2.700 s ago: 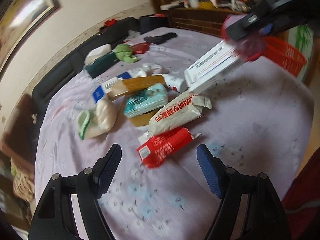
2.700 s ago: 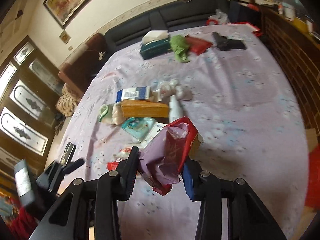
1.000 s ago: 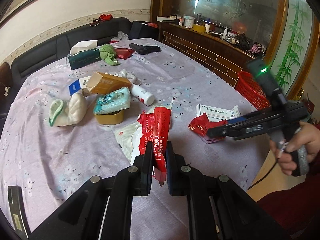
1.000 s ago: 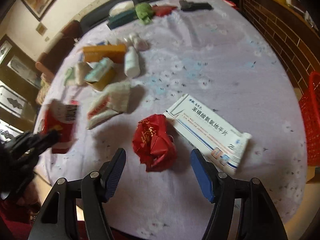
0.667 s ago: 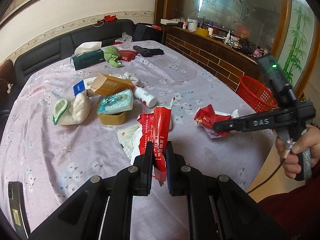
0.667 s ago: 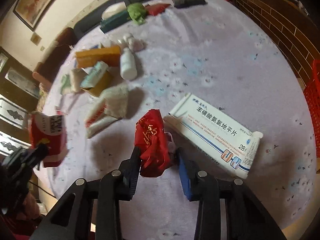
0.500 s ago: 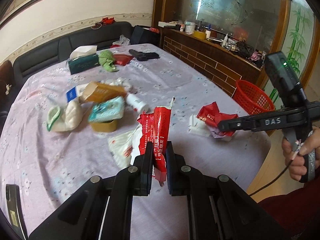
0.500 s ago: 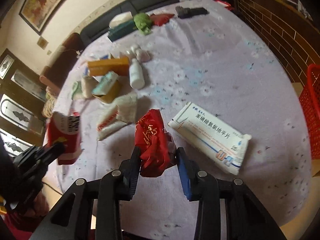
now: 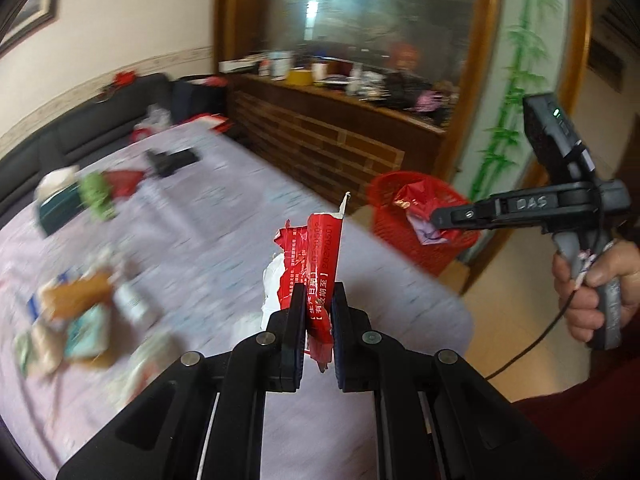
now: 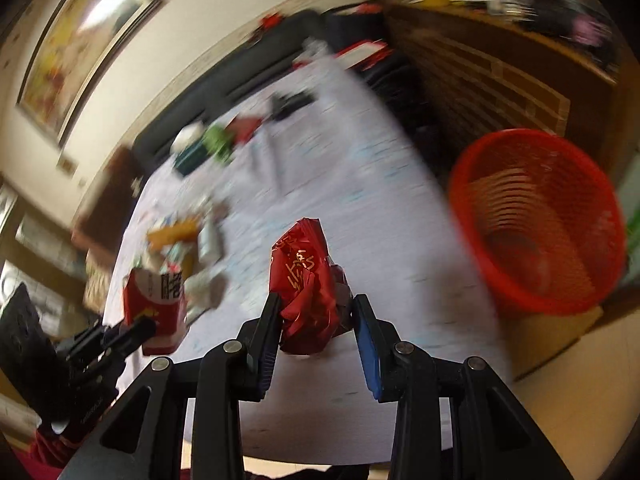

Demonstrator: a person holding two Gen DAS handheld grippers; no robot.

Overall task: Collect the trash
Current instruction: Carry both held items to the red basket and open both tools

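My left gripper (image 9: pixel 316 294) is shut on a flattened red packet (image 9: pixel 322 256) with white print, held upright above the table's near edge. In the right wrist view the same packet (image 10: pixel 154 300) shows low on the left in the left gripper (image 10: pixel 138 328). My right gripper (image 10: pixel 314 306) is shut on a crumpled red wrapper (image 10: pixel 304 276). From the left wrist view, that wrapper (image 9: pixel 416 206) hangs in front of the red mesh basket (image 9: pixel 384 188). The basket (image 10: pixel 520 208) stands on the floor beyond the table's right edge, to the right of the wrapper.
A lilac flowered cloth covers the table (image 9: pixel 224 216). Blurred packs, an orange box (image 9: pixel 76 296) and a white bottle (image 9: pixel 134 304) lie at its left. A tissue box, a green cloth (image 9: pixel 96 196) and a black object (image 9: pixel 170 160) sit at the far end. A brick-fronted counter (image 9: pixel 320 140) stands behind the basket.
The right gripper closed on the red wrapper on the table and lifted it. Both grippers then swung right with their loads, and the basket came into view.
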